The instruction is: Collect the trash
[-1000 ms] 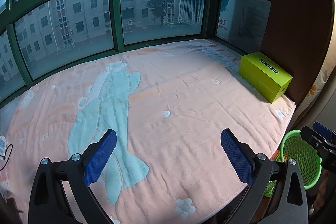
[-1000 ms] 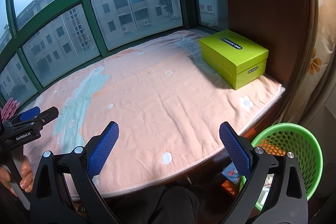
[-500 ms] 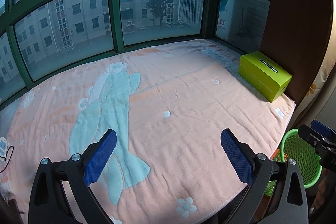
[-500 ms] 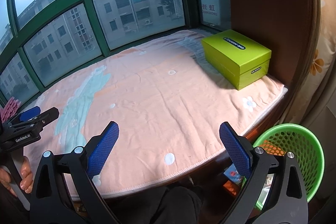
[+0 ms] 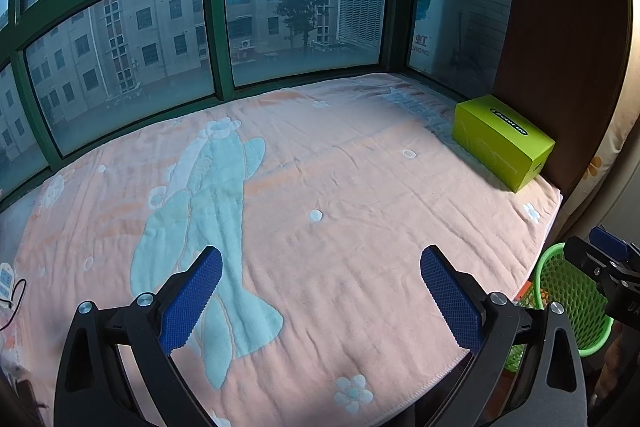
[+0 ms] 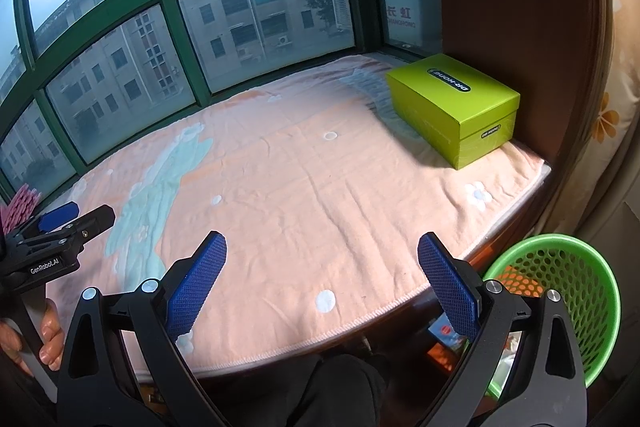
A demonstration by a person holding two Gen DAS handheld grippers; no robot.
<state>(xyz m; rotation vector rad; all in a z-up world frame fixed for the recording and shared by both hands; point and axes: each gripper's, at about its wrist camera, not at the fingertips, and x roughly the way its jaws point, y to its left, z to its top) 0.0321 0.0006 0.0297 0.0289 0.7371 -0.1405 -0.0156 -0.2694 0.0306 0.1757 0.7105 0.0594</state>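
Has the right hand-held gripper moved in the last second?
Yes, slightly. In its own view the green box and basket have drifted right and the blanket's near edge has dropped, so the right hand-held gripper has turned a little left and upward.

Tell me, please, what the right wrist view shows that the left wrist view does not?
Only the right wrist view shows the person's hand on the left gripper's handle. Only the left wrist view shows a white device with a cable at the blanket's left edge. Both share the peach blanket, lime-green box, green basket and open grippers.
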